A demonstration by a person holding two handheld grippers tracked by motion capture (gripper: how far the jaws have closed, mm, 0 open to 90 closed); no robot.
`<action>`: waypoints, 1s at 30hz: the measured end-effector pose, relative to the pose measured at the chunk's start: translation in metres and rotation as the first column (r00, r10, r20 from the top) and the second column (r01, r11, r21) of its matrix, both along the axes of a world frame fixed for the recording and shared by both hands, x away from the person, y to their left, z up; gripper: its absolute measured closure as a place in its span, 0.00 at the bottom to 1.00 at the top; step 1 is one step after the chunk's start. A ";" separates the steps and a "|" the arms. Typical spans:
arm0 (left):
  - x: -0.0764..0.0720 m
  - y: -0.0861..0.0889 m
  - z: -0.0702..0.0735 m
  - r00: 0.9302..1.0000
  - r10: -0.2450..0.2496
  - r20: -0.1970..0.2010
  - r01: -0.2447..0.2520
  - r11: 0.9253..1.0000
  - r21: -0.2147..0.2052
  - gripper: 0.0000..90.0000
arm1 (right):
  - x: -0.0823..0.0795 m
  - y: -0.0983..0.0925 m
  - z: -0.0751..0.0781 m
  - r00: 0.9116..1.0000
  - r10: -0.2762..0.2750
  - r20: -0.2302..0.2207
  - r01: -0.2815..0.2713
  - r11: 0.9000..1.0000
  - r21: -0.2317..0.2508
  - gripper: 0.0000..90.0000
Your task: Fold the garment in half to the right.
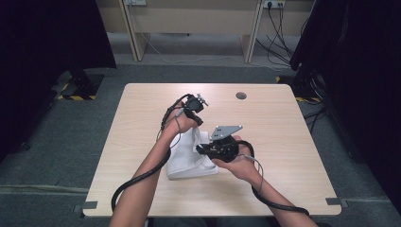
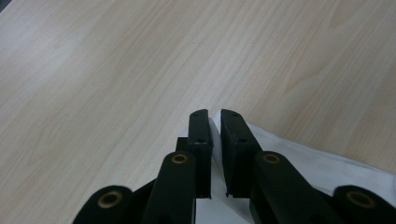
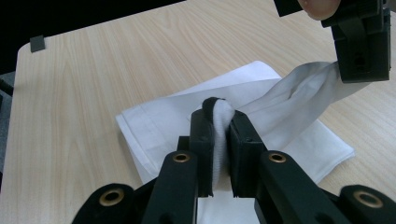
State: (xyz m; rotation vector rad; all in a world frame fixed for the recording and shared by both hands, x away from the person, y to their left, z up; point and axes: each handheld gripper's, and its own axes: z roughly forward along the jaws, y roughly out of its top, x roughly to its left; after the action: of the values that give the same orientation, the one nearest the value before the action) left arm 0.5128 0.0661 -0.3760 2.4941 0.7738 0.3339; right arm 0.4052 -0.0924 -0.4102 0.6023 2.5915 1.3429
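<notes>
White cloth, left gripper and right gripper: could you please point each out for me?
white cloth [image 3: 154,121]: right gripper view, flat folded part on the table.
left gripper [image 1: 195,105]: high view, its black body above the cloth.
right gripper [image 3: 221,122]: right gripper view, between the fingers pinching cloth.

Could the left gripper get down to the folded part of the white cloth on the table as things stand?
Probably not without letting go first. The left gripper is shut on a lifted edge of the white cloth, and the right gripper pinches the same cloth, stretched between them. The table around the cloth looks free.

One white cloth [image 1: 189,161], two tongs [image 1: 196,112] [image 1: 204,149], one table [image 1: 283,142]
</notes>
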 end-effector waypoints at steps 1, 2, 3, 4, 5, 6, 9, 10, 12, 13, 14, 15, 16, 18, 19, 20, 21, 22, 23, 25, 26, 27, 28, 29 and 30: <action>0.000 0.000 0.000 1.000 0.000 0.000 0.000 1.000 0.000 0.91 | 0.000 0.000 0.000 1.000 0.000 -0.001 0.000 1.000 0.000 0.91; 0.000 -0.001 -0.001 1.000 -0.002 -0.001 0.002 1.000 0.003 0.91 | 0.000 0.000 0.000 1.000 -0.001 -0.002 0.001 1.000 0.000 0.91; 0.000 -0.001 -0.001 1.000 -0.004 -0.002 0.004 1.000 0.004 0.91 | 0.000 0.000 -0.001 1.000 -0.002 -0.002 0.002 1.000 -0.001 0.91; 0.000 -0.001 -0.001 1.000 -0.004 -0.002 0.004 1.000 0.003 0.91 | 0.000 0.000 -0.001 1.000 -0.001 -0.003 0.001 1.000 -0.002 0.91; 0.000 -0.002 -0.002 1.000 -0.004 -0.002 0.004 1.000 0.001 0.91 | 0.000 -0.001 -0.002 1.000 -0.001 -0.002 0.001 1.000 -0.002 0.91; 0.000 -0.002 -0.002 1.000 -0.004 -0.002 0.004 1.000 0.001 0.91 | 0.000 -0.001 -0.002 1.000 -0.002 -0.004 0.002 1.000 -0.002 0.91; -0.001 -0.003 -0.004 1.000 -0.001 -0.004 0.001 1.000 -0.001 0.91 | 0.000 -0.002 -0.003 1.000 -0.004 -0.006 0.004 1.000 -0.001 0.91; -0.001 -0.003 -0.004 1.000 -0.001 -0.005 0.001 1.000 -0.001 0.91 | 0.000 -0.002 -0.004 1.000 -0.005 -0.006 0.005 1.000 -0.001 0.91; -0.001 -0.004 -0.004 1.000 -0.006 -0.007 0.006 1.000 0.005 0.91 | 0.000 -0.003 -0.004 1.000 -0.004 -0.007 0.004 1.000 -0.003 0.91; -0.001 -0.004 -0.005 1.000 -0.005 -0.007 0.005 1.000 0.002 0.91 | 0.000 -0.003 -0.005 1.000 -0.004 -0.007 0.004 1.000 -0.002 0.91; -0.001 -0.004 -0.005 1.000 -0.004 -0.007 0.004 1.000 0.002 0.91 | 0.000 -0.003 -0.005 1.000 -0.004 -0.009 0.004 1.000 -0.004 0.91; -0.001 -0.005 -0.006 1.000 -0.004 -0.008 0.004 1.000 0.002 0.91 | -0.001 -0.003 -0.005 1.000 -0.004 -0.010 0.004 1.000 -0.005 0.91; -0.001 -0.005 -0.007 1.000 -0.004 -0.009 0.004 1.000 0.001 0.91 | -0.001 -0.003 -0.006 1.000 -0.004 -0.010 0.004 1.000 -0.006 0.91; -0.001 -0.005 -0.008 1.000 -0.004 -0.012 0.004 1.000 0.000 0.91 | -0.001 -0.003 -0.006 1.000 -0.004 -0.010 0.004 1.000 -0.006 0.91; -0.001 -0.005 -0.008 1.000 -0.008 -0.014 0.008 1.000 0.006 0.91 | -0.001 -0.004 -0.007 1.000 -0.005 -0.011 0.005 1.000 -0.007 0.91; -0.001 -0.005 -0.008 1.000 -0.007 -0.014 0.007 1.000 0.007 0.91 | -0.001 -0.004 -0.007 1.000 -0.005 -0.012 0.005 1.000 -0.007 0.91; -0.001 -0.004 -0.008 1.000 -0.007 -0.014 0.007 1.000 0.007 0.91 | 0.000 -0.004 -0.007 1.000 -0.005 -0.013 0.005 1.000 -0.008 0.91; -0.001 -0.004 -0.008 1.000 -0.007 -0.013 0.008 1.000 0.007 0.91 | 0.000 -0.004 -0.008 1.000 -0.006 -0.013 0.006 1.000 -0.008 0.91; -0.001 -0.004 -0.008 1.000 -0.007 -0.013 0.008 1.000 0.006 0.91 | -0.001 -0.004 -0.008 1.000 -0.005 -0.013 0.005 1.000 -0.008 0.91; -0.001 -0.004 -0.007 1.000 -0.006 -0.012 0.007 1.000 0.006 0.91 | -0.001 -0.003 -0.008 1.000 -0.005 -0.014 0.005 1.000 -0.008 0.91; -0.001 -0.004 -0.007 1.000 -0.006 -0.012 0.006 1.000 0.006 0.91 | -0.001 -0.003 -0.008 1.000 -0.005 -0.013 0.005 1.000 -0.008 0.91; -0.001 -0.004 -0.007 1.000 -0.005 -0.012 0.005 1.000 0.006 0.91 | -0.001 -0.003 -0.008 1.000 -0.005 -0.014 0.005 1.000 -0.007 0.91; -0.001 -0.004 -0.007 1.000 -0.004 -0.010 0.005 1.000 0.005 0.91 | -0.001 -0.003 -0.008 1.000 -0.005 -0.013 0.005 1.000 -0.007 0.91; -0.002 -0.004 -0.007 1.000 -0.004 -0.010 0.004 1.000 0.005 0.91 | -0.001 -0.003 -0.007 1.000 -0.005 -0.013 0.005 1.000 -0.008 0.91; -0.002 -0.004 -0.008 1.000 -0.005 -0.011 0.005 1.000 0.005 0.91 | -0.001 -0.003 -0.007 1.000 -0.005 -0.012 0.005 1.000 -0.007 0.91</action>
State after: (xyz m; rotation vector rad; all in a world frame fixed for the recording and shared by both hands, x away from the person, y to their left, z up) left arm 0.5112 0.0623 -0.3836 2.5042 0.7724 0.3215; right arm 0.4045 -0.0956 -0.4176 0.6166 2.6011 1.3326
